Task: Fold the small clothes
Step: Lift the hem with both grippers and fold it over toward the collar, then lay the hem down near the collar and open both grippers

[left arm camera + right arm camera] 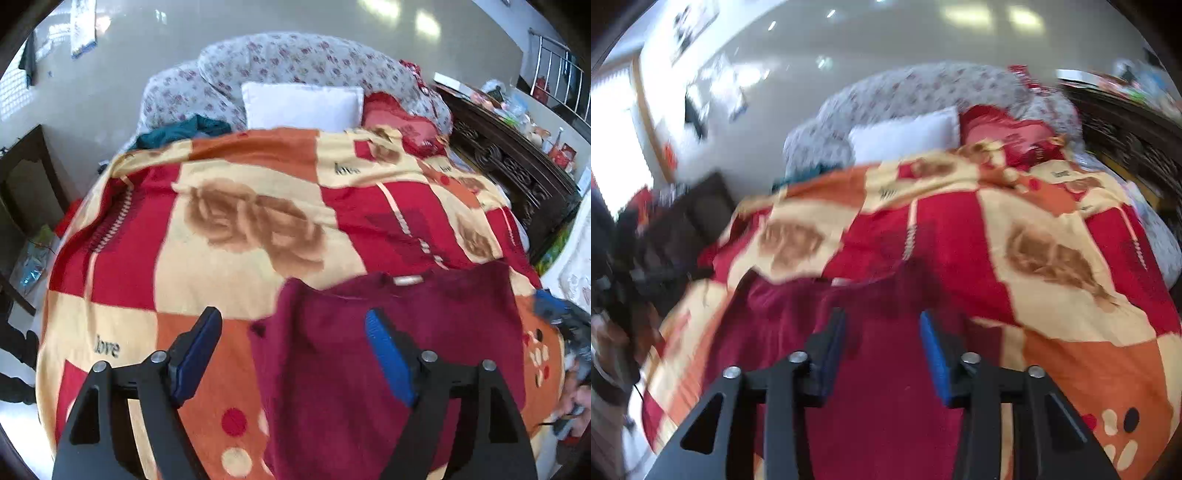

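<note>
A small maroon knitted top [443, 325] lies spread flat on a patchwork blanket [240, 229], its neck label facing the pillows. My left gripper [293, 317] hovers over the top's left edge, jaws wide open with nothing between the blue pads. In the right wrist view, which is blurred, the same maroon top [775, 332] fills the lower middle. My right gripper [882, 317] hangs above it, open to a moderate gap, with no cloth pinched between the pads. The top's near hem is hidden behind both grippers.
A white pillow [301, 105], a red cushion [399, 122] and a floral quilt [295, 55] lie at the bed's far end, with a teal garment [184, 131] beside them. A dark carved wooden frame [517, 166] runs along the right. A dark cabinet [26, 184] stands on the left.
</note>
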`<state>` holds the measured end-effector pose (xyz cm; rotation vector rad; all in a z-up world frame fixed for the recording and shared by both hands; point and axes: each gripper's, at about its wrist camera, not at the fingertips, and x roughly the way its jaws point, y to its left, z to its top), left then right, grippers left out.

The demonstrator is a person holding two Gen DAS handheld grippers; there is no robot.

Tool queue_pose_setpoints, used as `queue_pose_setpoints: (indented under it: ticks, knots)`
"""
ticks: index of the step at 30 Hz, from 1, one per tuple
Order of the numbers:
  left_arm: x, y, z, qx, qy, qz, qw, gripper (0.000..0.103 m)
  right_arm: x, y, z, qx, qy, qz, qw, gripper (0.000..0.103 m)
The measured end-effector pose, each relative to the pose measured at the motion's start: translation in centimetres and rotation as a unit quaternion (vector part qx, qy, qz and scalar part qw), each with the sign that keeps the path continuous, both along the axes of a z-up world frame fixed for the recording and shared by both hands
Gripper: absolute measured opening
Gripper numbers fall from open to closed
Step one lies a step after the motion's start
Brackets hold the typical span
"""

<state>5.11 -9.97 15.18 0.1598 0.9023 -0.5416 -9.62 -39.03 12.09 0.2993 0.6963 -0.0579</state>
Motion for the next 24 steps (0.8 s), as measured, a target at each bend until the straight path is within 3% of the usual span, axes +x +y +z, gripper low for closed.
queue_pose_setpoints:
  ticks: [2,5,9,16,24]
  knots:
    - [-0.7,-0.6,-0.8,0.003,0.011,-0.014,0.9998,0.080,1.8,1.0,-1.4,-0.019,0.016,0.002,1.000,0.041]
    - [-1.2,-2.5,-3.0,0.037,0.005,-0.025,0.9990,0.080,4.3,1.3,-3.5,-0.049,0.036,-0.005,0.998,0.040]
    - [0.2,-4.5,-6.8,0.087,-0.010,0.004,0.9961,0.080,6.7,-0.9,-5.6,-0.094,0.058,-0.078,0.991,0.038]
    - [2.6,-6.0,-10.6,0.112,-0.012,0.029,0.9932,0.080,8.7,-5.8,-8.5,-0.011,0.067,-0.103,0.992,0.038]
    - [2.7,-5.4,-10.0,0.097,0.001,0.035,0.9946,0.080,6.8,-4.7,-6.3,0.003,0.059,-0.103,0.993,0.043]
